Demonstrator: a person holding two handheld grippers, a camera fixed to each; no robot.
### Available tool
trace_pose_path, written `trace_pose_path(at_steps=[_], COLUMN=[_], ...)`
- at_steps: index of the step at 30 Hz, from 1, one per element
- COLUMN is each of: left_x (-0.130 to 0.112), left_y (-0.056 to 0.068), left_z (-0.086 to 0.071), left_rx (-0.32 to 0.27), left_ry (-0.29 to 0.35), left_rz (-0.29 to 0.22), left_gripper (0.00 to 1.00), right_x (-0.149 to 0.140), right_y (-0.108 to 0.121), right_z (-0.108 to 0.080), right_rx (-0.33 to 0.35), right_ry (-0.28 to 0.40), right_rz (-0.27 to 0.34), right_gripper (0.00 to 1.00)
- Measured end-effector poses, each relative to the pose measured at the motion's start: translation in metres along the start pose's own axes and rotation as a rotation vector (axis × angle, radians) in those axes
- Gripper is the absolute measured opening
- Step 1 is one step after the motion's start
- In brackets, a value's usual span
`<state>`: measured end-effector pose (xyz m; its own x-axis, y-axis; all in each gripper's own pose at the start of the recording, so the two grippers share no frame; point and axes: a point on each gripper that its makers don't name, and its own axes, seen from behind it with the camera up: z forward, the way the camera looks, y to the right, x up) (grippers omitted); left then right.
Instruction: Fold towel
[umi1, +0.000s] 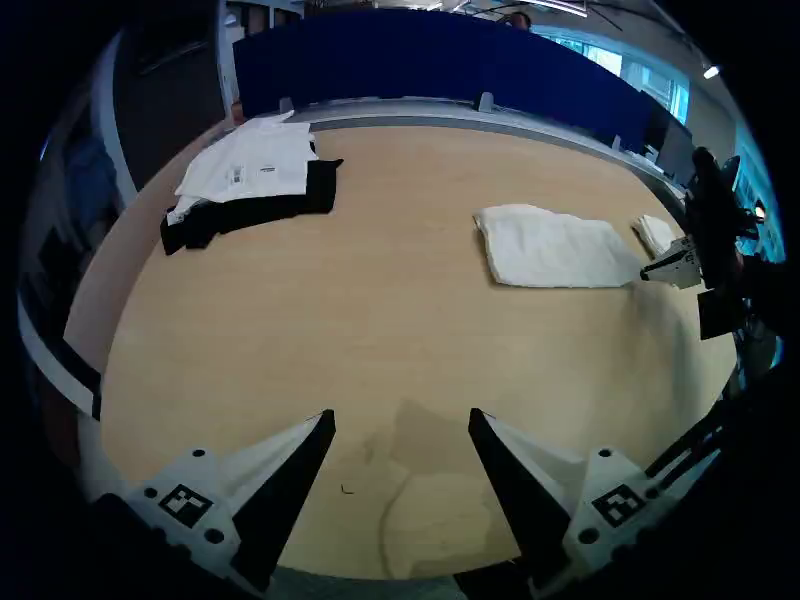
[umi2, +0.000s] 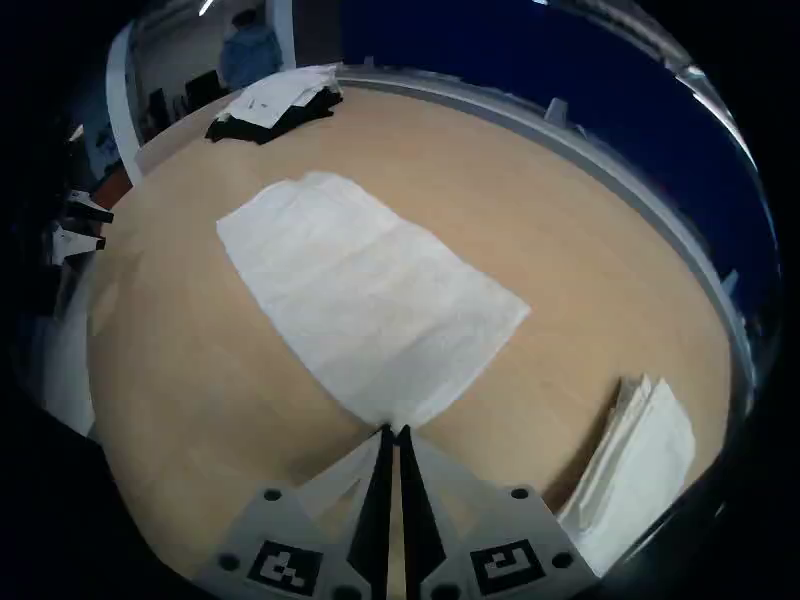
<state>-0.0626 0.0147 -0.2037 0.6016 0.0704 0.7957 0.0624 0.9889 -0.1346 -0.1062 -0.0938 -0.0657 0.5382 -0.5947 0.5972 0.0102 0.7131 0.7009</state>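
I see bright, even overhead light on the table (umi1: 400, 300), with a soft shadow beneath my left gripper (umi1: 400, 413). Windows (umi1: 640, 75) glare cyan at the rim, where fisheye bending smears and darkens detail.

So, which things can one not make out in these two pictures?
Right gripper view: whether the right gripper pinches the corner of the towel; its closed fingers cover that spot.
Right gripper view: the folded stack is partly cut off by the image edge, so its count is unclear.
Left gripper view: the print on the white garment is too small to read.
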Motion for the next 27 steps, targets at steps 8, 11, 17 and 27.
trace_pose_path(at_steps=[8, 11, 17, 27], left_x=[0.001, 0.002, 0.003, 0.004], left_y=[-0.001, -0.002, -0.003, -0.005], left_z=[-0.006, -0.008, -0.011, -0.013], left_rx=[-0.005, -0.005, -0.007, -0.007], left_ry=[0.006, 0.012, 0.024, 0.041], left_rz=[-0.004, -0.006, -0.012, -0.008], left_gripper=[1.00, 1.00, 1.00, 1.00], right_x=[0.037, 0.055, 0.093, 0.140], right_y=[0.002, 0.001, -0.001, -0.012], right_z=[-0.016, -0.022, -0.032, -0.037], right_rx=[-0.021, -0.028, -0.038, -0.036], right_ry=[0.063, 0.089, 0.135, 0.175], right_rz=[-0.041, -0.061, -0.106, -0.186], right_gripper=[0.05, 0.05, 0.05, 0.04])
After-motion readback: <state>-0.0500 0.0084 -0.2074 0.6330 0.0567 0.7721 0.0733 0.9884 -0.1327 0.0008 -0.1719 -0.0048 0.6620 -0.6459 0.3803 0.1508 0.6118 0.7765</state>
